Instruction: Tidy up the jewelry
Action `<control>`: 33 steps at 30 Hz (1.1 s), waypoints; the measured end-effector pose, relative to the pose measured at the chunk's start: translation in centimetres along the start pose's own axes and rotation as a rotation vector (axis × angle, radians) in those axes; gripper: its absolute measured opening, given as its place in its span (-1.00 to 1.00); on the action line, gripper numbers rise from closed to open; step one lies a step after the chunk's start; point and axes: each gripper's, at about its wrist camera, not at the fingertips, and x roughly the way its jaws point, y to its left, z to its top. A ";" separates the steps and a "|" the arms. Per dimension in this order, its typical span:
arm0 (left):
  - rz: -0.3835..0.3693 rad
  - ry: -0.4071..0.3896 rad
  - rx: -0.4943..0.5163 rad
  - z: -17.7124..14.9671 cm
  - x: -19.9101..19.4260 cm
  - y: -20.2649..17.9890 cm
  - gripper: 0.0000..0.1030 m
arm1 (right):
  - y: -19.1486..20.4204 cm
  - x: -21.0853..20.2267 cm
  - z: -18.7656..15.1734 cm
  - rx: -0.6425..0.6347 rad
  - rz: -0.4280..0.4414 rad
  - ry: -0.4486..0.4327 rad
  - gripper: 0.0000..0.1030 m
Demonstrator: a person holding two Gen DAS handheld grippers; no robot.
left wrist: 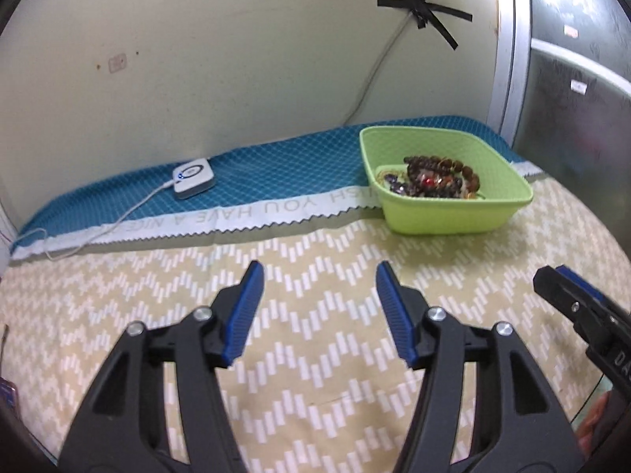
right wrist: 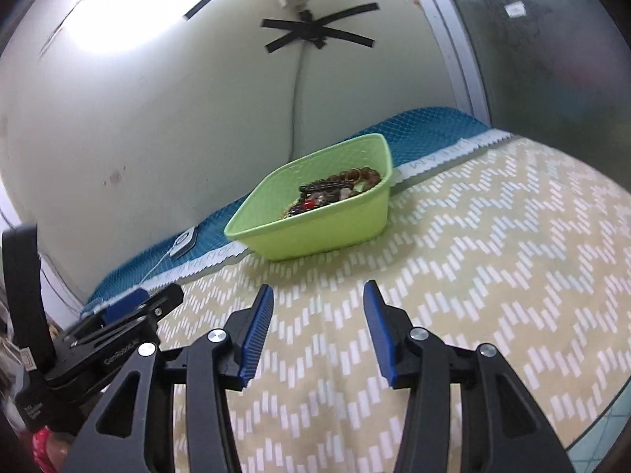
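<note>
While upright, green basket, open-topped.

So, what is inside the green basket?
The green basket holds a pile of jewelry: brown bead strands, dark beads, one red bead. Lower pieces and the basket floor are covered by the pile and the near wall.

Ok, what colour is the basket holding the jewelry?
Lime green basket, clearest in the left wrist view.

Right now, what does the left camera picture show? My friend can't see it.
The left gripper hangs open and empty over a beige zigzag cloth. Ahead to the right sits a green basket full of bead bracelets. A small white device lies on a blue mat by the wall.
</note>
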 end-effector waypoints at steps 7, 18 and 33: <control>0.026 -0.031 0.020 0.2 -1.1 -0.1 0.83 | -1.0 -0.6 -0.6 0.059 -0.008 -0.009 -0.47; 0.066 -0.067 0.040 0.3 -2.3 -0.3 0.88 | -1.2 -0.7 -0.6 0.072 0.001 -0.005 -0.41; 0.053 -0.032 0.042 0.0 -1.5 -0.4 0.88 | -1.1 -1.0 -0.7 0.103 0.018 -0.018 -0.34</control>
